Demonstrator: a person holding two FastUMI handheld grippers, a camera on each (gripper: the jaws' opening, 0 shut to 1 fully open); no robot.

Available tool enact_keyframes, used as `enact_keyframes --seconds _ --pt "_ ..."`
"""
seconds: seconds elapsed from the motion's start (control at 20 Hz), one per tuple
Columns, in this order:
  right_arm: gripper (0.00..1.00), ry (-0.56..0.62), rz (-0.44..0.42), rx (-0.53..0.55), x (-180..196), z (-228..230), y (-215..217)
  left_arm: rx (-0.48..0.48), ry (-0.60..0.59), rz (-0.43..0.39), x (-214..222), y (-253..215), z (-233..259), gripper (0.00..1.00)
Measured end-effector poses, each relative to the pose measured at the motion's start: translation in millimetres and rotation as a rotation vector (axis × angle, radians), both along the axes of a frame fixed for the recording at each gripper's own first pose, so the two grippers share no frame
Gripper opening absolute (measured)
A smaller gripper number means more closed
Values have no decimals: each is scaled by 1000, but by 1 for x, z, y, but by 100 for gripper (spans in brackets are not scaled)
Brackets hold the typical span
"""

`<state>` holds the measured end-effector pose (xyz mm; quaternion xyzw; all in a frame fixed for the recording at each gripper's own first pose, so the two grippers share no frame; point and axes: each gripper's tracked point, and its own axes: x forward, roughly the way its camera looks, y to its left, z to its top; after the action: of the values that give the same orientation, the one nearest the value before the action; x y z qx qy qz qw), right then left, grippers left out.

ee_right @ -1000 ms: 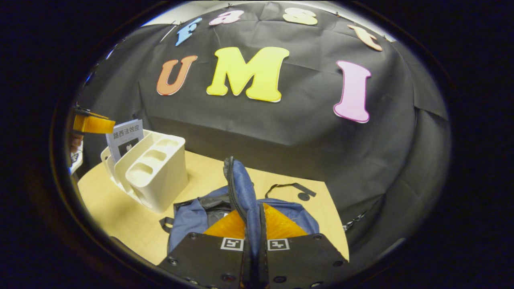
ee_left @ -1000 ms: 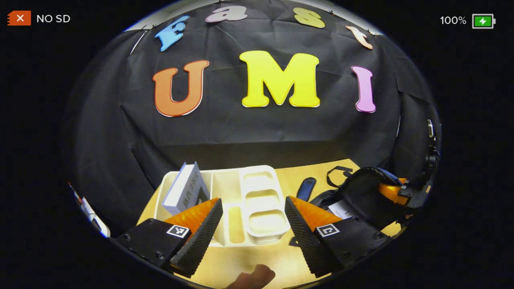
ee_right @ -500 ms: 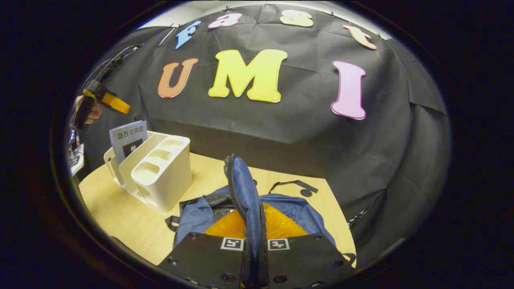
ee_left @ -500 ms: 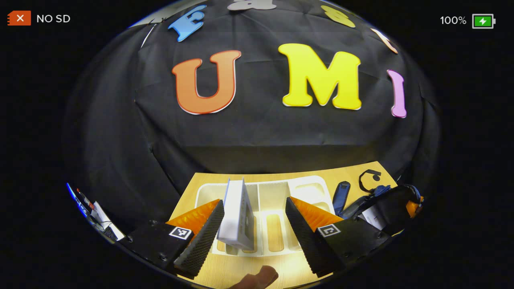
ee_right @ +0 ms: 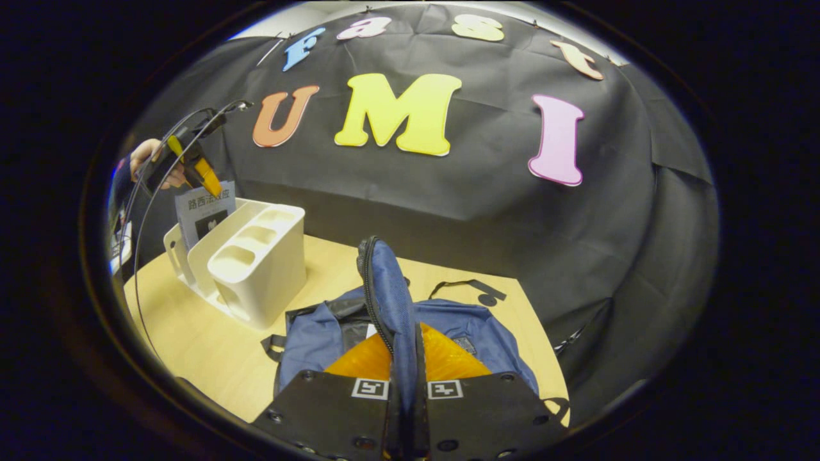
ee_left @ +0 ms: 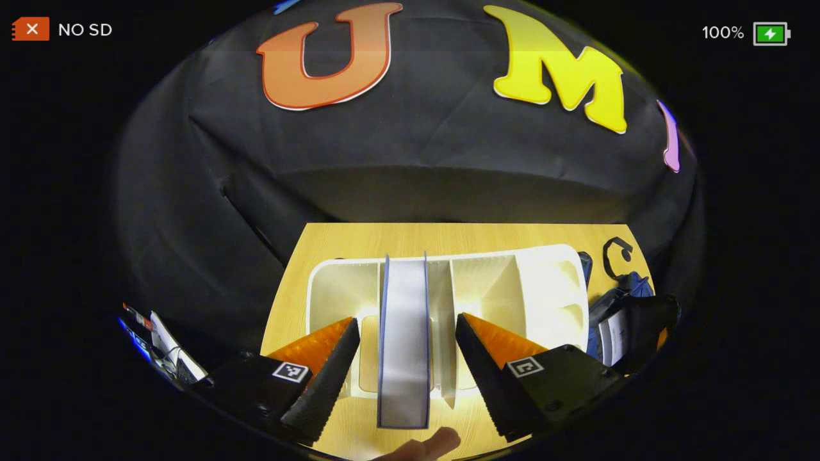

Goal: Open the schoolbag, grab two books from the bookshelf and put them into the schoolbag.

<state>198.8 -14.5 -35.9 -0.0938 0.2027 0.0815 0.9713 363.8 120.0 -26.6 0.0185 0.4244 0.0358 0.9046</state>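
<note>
A white bookshelf stands on the wooden table, and one grey-white book stands upright in its slot. My left gripper is open above it, one finger on each side of the book and neither touching it. In the right gripper view, the same book and bookshelf sit at the far left, with the left gripper tilted down over them. My right gripper is shut on the raised flap of the blue schoolbag, holding it open. Something white shows inside the schoolbag.
The wooden table runs up to the black cloth wall behind. A black strap loop lies beyond the bag. A cable hangs from the left gripper. A person's fingertip shows under my left fingers. Loose papers lie off the table's left.
My left gripper swung left over the bookshelf and tipped downward, so the book now stands between its open fingers. The right gripper stayed shut on the bag flap.
</note>
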Motion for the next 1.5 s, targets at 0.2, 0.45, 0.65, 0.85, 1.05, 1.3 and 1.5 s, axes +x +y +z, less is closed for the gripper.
enact_keyframes --seconds 0.2,0.45,0.65,0.85,1.05,1.3,1.5 --pt "7 -1 0 -15 -5 -6 -1 37 111 -8 1 6 -24 93" --pt "7 1 -3 4 -6 -10 -4 -75 220 -21 -13 -7 -46 60" --pt "7 4 -3 7 -5 -12 -4 -96 270 1 -30 -8 -50 47" --pt "7 1 -3 5 -4 -14 -5 -126 283 29 -61 -9 -45 46" --pt "8 -2 -7 27 -4 -17 -1 -158 255 53 -102 -8 -30 46" --pt "7 -14 -10 20 -3 -17 5 -183 187 63 -153 -10 -1 46" --pt "7 5 -13 14 -1 -24 7 -210 152 38 -202 -25 9 51"
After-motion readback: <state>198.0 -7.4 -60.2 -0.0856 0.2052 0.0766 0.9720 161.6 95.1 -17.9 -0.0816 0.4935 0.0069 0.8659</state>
